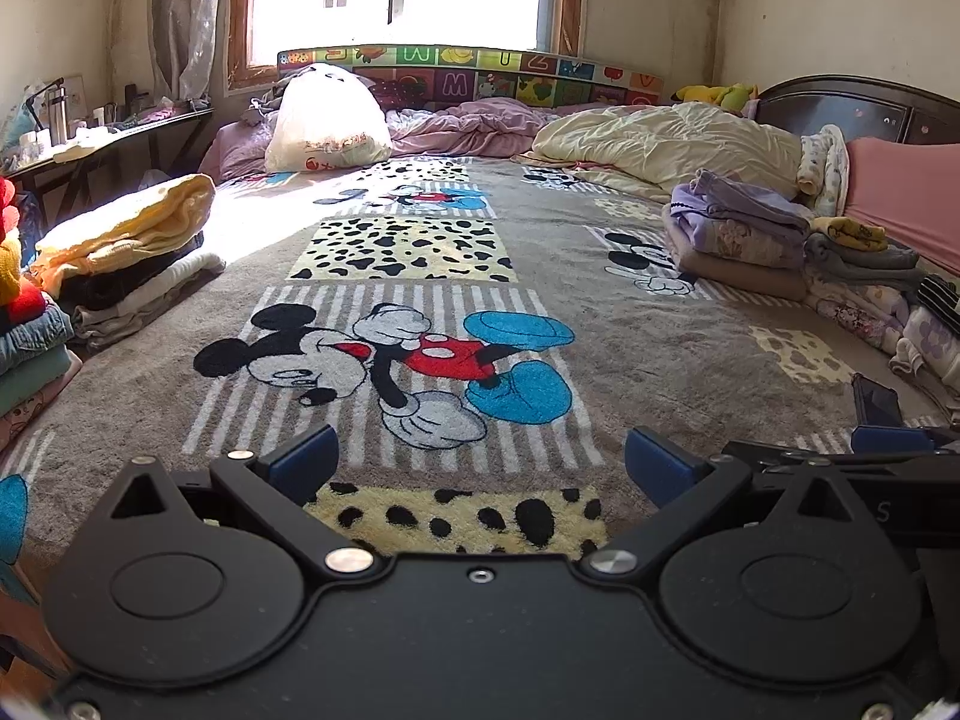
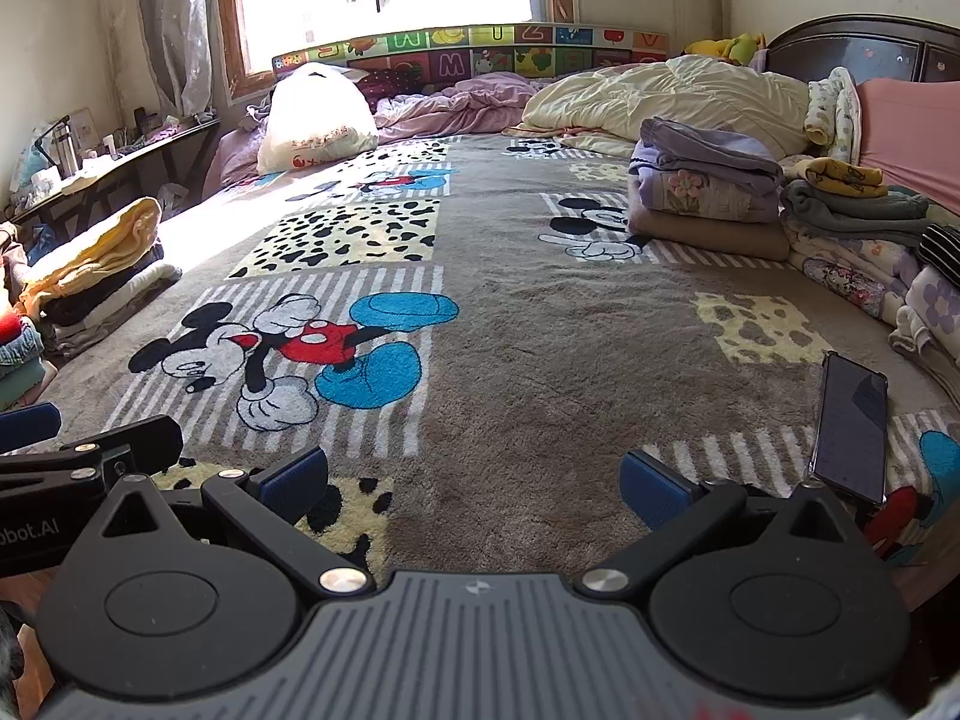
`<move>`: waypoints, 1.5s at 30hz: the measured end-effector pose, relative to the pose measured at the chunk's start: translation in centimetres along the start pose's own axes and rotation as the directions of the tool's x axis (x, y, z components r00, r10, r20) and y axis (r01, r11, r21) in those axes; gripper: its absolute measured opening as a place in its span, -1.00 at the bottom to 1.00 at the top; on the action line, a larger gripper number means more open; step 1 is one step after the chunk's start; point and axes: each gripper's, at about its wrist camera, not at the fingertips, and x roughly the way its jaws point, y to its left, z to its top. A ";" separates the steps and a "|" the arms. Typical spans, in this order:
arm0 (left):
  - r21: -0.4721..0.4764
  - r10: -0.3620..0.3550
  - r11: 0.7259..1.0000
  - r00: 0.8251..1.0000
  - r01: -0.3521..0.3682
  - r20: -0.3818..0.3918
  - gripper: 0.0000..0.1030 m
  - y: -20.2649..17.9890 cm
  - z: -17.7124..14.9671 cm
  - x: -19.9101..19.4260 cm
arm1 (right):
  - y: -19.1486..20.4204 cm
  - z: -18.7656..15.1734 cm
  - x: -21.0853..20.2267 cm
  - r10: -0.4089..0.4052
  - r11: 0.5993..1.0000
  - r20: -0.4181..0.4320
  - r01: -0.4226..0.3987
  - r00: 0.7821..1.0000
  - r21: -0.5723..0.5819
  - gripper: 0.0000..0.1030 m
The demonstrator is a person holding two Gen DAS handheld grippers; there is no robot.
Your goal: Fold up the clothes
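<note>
Clothes sit in stacks – left pile (image 1: 126, 252) well left of both jaws, right pile (image 2: 708, 204) far ahead-right. Between garments, judging by bare blanket (image 2: 540, 360). Left gripper (image 1: 477, 462) and right gripper (image 2: 474, 480) spread wide, holding nothing. Next – reach for unfolded piece, avoid phone (image 2: 852, 426) just right of right jaws.

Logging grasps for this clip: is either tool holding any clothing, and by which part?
Nothing is held. The left tool and right tool are both open over the blanket.
</note>
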 end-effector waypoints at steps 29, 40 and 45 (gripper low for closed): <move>-0.030 -0.009 1.000 1.000 0.009 0.008 1.00 0.2 0.2 -0.2 | 0.2 0.0 -0.3 -0.008 1.000 0.011 0.008 1.000 -0.020 0.99; -0.032 -0.012 0.999 1.000 0.013 0.008 1.00 0.3 0.0 -0.2 | 0.2 0.2 -0.6 -0.010 1.000 0.017 0.010 1.000 -0.021 0.99; -0.032 -0.013 0.999 1.000 0.013 0.010 1.00 0.3 0.0 -0.2 | 0.2 0.2 -0.7 -0.011 1.000 0.017 0.011 1.000 -0.022 0.99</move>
